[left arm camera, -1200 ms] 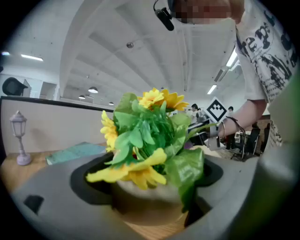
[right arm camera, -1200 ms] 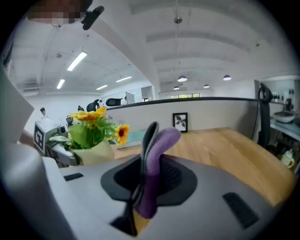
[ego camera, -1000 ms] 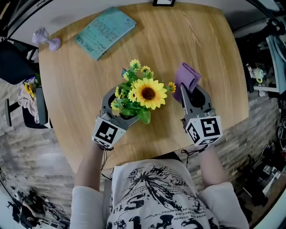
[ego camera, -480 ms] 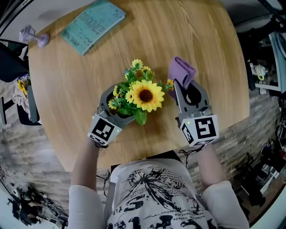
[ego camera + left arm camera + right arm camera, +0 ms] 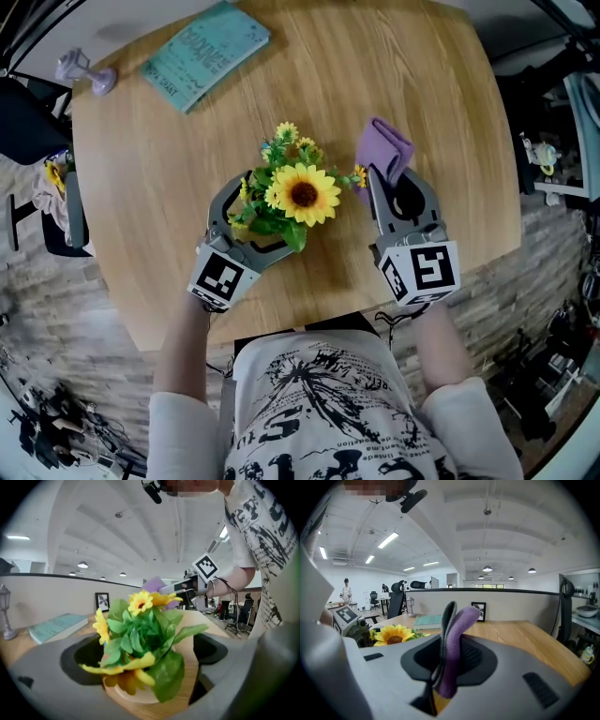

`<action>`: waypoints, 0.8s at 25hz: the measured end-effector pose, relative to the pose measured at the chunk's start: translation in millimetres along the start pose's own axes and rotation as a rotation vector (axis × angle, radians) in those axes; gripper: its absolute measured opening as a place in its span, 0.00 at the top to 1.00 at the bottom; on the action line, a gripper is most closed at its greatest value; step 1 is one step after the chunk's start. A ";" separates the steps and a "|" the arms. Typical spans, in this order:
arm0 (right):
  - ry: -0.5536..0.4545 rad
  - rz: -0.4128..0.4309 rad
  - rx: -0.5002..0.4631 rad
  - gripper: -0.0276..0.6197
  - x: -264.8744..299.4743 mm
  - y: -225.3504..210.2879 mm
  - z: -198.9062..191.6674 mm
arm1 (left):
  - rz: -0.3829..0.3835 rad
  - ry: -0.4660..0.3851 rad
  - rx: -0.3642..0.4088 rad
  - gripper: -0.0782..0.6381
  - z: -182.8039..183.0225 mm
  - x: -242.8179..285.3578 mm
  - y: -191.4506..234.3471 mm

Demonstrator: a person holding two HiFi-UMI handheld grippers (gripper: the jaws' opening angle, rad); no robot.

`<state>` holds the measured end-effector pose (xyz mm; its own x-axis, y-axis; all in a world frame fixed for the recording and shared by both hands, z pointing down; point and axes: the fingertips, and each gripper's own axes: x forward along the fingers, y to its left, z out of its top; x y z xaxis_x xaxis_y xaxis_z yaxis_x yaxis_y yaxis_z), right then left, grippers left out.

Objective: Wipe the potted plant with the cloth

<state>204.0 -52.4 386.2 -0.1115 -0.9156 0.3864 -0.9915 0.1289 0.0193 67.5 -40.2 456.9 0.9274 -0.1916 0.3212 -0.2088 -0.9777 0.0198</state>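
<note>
The potted plant (image 5: 302, 192), a sunflower with small yellow blooms and green leaves in a pale pot (image 5: 136, 693), stands mid-table. My left gripper (image 5: 255, 204) reaches around it from the near left. Its jaws have just been opening and stand wide, with the pot between them and gaps at both sides. My right gripper (image 5: 384, 180) is just right of the plant, shut on a folded purple cloth (image 5: 385, 153). The cloth (image 5: 454, 639) sticks up from between the jaws in the right gripper view, with the sunflower (image 5: 393, 634) to its left.
A teal book (image 5: 206, 52) lies at the far left of the round wooden table (image 5: 441, 112). A small purple lamp (image 5: 84, 73) stands at the table's left rim. A framed picture (image 5: 478, 611) stands at the far edge. Chairs and clutter ring the table.
The left gripper's jaws have spread wider around the pot and the gripper has shifted slightly to the left. The right gripper and cloth stay where they were.
</note>
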 end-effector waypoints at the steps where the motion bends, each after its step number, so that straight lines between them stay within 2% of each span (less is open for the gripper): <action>1: -0.008 -0.001 -0.001 0.83 -2.4 0.3 5.5 | 0.018 -0.018 0.006 0.07 9.3 -4.6 1.4; 4: -0.033 0.008 -0.017 0.83 -10.8 5.5 23.0 | 0.080 -0.071 0.032 0.07 39.1 -21.4 9.4; 6: -0.058 0.021 -0.033 0.83 -15.7 10.3 36.0 | 0.133 -0.107 0.016 0.08 58.3 -34.0 18.4; 10: -0.102 0.053 -0.057 0.83 -26.1 22.6 58.0 | 0.236 -0.168 -0.066 0.25 92.4 -62.9 31.2; 13: -0.133 0.084 -0.082 0.83 -35.0 32.8 72.3 | 0.295 -0.172 -0.061 0.33 108.8 -83.3 31.7; 15: -0.151 0.106 -0.099 0.83 -42.4 40.1 81.2 | 0.355 -0.167 -0.078 0.48 116.1 -98.6 31.7; 17: -0.169 0.130 -0.110 0.83 -48.1 48.7 90.2 | 0.417 -0.179 -0.107 0.56 123.7 -116.1 32.5; 20: -0.193 0.167 -0.116 0.84 -54.9 63.2 101.1 | 0.484 -0.181 -0.098 0.73 131.8 -139.8 31.2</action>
<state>140.6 -32.5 273.0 -0.2949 -0.9321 0.2102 -0.9450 0.3170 0.0801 -27.7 -55.2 287.8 0.7544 -0.6399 0.1467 -0.6470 -0.7625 0.0008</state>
